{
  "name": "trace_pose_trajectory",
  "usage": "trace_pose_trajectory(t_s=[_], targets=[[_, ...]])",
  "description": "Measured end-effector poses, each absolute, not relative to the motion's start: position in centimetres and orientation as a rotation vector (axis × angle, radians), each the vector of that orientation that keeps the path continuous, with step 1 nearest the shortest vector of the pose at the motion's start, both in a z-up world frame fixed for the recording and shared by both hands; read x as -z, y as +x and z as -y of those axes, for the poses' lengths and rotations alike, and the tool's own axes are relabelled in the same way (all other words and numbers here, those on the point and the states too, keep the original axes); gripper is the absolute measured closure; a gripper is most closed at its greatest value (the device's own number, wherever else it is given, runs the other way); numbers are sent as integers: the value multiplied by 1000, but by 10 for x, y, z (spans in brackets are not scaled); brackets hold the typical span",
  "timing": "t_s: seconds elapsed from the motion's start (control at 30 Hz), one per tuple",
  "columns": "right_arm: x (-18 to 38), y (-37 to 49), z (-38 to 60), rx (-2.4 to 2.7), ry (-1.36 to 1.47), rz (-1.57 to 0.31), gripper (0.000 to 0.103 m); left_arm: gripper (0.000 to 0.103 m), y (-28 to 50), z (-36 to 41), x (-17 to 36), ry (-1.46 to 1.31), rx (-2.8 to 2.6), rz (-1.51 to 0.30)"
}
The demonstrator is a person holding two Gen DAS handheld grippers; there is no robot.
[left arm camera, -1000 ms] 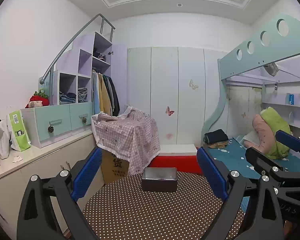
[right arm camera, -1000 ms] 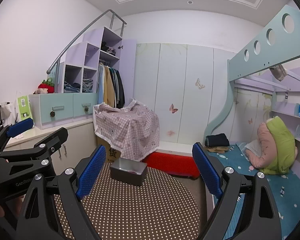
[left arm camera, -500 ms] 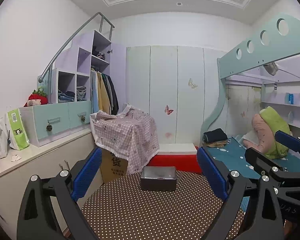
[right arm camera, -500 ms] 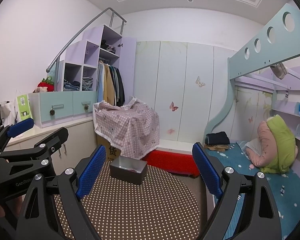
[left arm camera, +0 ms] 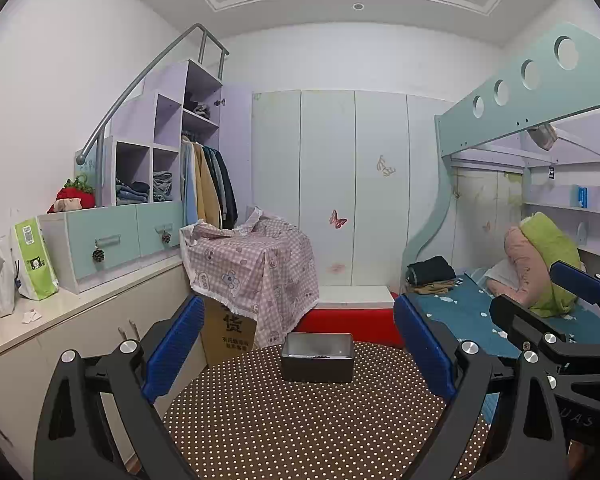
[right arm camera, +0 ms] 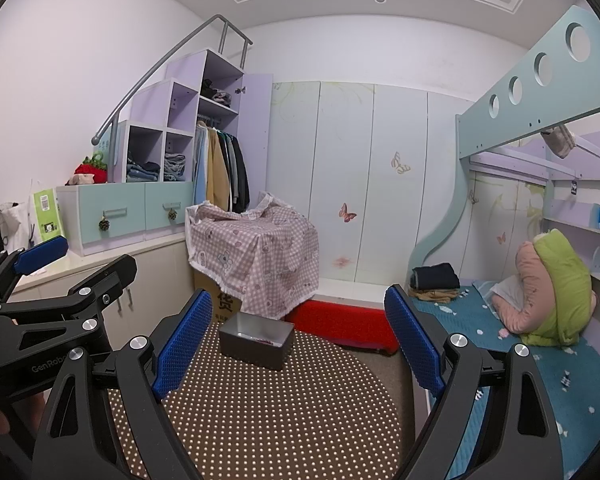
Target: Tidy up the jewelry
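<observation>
1. My left hand-held gripper (left arm camera: 296, 354) hangs above the dotted worktop (left arm camera: 300, 420), jaws wide apart, nothing between them.
2. My right hand-held gripper (right arm camera: 298, 342) is likewise spread wide and empty.
3. The metal box (left arm camera: 317, 356) sits at the worktop's far edge, small dark beads (left arm camera: 318, 356) inside.

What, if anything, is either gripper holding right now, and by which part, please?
Nothing is held: the left gripper and right gripper both stand open and empty, short of the gray box.
</observation>
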State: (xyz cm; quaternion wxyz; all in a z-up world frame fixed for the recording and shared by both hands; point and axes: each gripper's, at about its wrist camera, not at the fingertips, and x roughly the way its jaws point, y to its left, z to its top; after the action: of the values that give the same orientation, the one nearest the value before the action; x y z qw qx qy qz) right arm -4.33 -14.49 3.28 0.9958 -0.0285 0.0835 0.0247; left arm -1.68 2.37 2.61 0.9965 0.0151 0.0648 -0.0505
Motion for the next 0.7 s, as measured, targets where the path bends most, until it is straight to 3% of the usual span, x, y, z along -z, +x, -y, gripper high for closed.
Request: trace_pose_trajectory(t_s=[0.7], targets=[[-35, -43, 145, -49, -56, -169, 18, 11, -11, -25, -24, 36, 100, -132]])
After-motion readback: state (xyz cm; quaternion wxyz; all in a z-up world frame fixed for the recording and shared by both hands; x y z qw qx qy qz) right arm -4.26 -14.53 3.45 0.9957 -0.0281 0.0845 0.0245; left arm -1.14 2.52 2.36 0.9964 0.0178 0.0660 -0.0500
